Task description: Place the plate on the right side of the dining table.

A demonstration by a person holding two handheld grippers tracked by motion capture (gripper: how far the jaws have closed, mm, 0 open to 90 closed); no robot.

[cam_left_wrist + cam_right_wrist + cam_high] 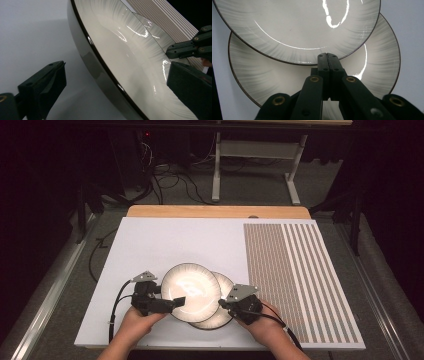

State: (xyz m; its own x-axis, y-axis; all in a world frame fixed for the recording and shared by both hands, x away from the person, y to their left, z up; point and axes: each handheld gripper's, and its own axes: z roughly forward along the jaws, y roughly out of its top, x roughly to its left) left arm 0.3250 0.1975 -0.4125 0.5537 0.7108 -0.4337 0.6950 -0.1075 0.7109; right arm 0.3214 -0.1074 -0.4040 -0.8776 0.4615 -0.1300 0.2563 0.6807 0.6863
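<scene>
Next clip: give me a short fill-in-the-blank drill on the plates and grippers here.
1. The upper plate lies partly on top of the ____ plate.
2. The left gripper has its jaws ____, one on each side of the upper plate's rim.
3. The right gripper has its jaws pressed ____.
4. The striped mat covers the table's ____ side in the high view.

Missing words: lower; open; shut; right

White board [165, 240], striped mat [295, 275] at right, cables [170, 182] beyond.
</scene>
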